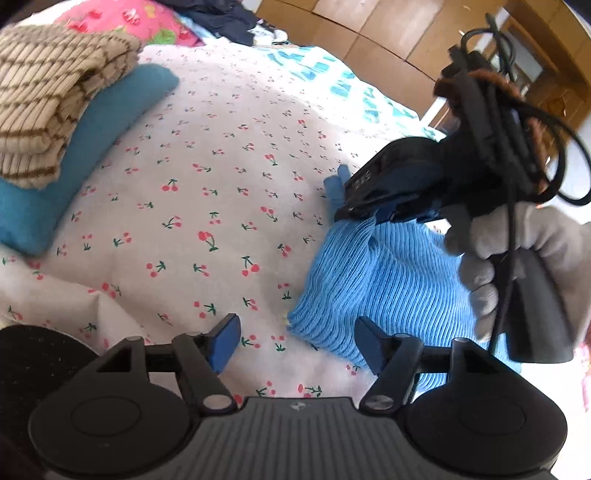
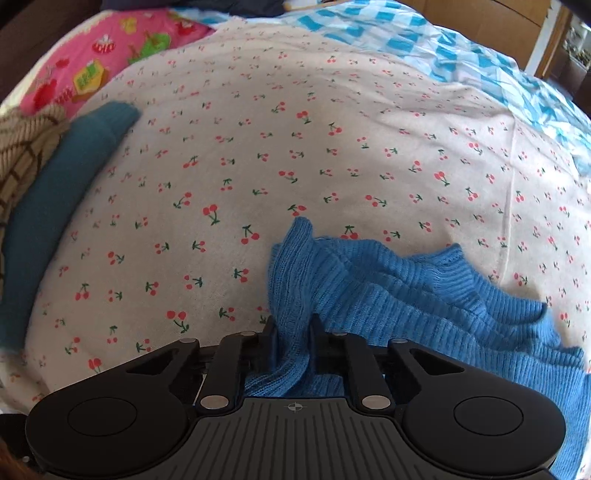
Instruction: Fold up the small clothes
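Observation:
A light blue ribbed knit garment [image 2: 406, 291] lies bunched on the cherry-print bed sheet [image 2: 295, 147]. My right gripper [image 2: 293, 332] is shut on a fold of it near its left edge. In the left wrist view the same garment [image 1: 380, 288] hangs from the right gripper [image 1: 354, 206], held by a gloved hand [image 1: 517, 251]. My left gripper [image 1: 299, 343] is open and empty, just above the sheet [image 1: 207, 206] at the garment's lower left corner.
A folded pile sits at the left: a beige striped knit [image 1: 40, 99] on a teal garment [image 1: 85, 155]. A pink printed pillow [image 2: 96, 66] and a blue checked cloth [image 2: 424, 40] lie at the far end. Wooden cabinets [image 1: 388, 26] stand behind the bed.

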A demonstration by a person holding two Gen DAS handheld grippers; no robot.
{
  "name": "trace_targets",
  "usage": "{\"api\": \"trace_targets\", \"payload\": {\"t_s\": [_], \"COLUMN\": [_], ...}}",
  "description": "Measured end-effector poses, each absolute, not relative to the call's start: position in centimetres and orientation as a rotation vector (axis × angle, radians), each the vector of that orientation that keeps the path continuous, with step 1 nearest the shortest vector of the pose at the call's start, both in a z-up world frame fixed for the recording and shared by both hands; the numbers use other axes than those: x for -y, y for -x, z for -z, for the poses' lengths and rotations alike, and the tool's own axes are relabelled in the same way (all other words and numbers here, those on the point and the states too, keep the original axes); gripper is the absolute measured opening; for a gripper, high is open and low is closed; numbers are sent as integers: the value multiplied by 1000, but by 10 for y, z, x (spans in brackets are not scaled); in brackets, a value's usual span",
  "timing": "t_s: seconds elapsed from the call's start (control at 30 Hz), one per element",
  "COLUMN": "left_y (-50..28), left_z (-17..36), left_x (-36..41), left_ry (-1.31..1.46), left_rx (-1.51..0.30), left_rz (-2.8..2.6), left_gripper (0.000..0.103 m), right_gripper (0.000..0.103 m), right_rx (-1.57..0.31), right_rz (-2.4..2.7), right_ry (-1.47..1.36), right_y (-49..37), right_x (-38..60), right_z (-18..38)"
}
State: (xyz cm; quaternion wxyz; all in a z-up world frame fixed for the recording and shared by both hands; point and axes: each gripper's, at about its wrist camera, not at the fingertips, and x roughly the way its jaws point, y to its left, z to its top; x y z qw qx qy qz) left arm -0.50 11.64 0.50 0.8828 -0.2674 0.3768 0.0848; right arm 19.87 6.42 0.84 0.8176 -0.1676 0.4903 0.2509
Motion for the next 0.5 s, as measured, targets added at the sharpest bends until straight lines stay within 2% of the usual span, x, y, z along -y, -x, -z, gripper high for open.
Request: {"api": "trace_targets", "payload": {"t_s": [0.17,0.5], "left_y": [3,15], "left_z": [-1,1], "left_x": [-110,-104], "left_ry": [535,579], "left_rx": [-803,-786], "left_rz": [-187,-268], "left_gripper": [78,80], "right_gripper": [12,12], "right_rx": [-1016,-982], "right_rz": [-552,-573], "right_ry": [270,109], "right_y": [-196,-201], "right_x": [-42,3], "right_z": [-20,-36]}}
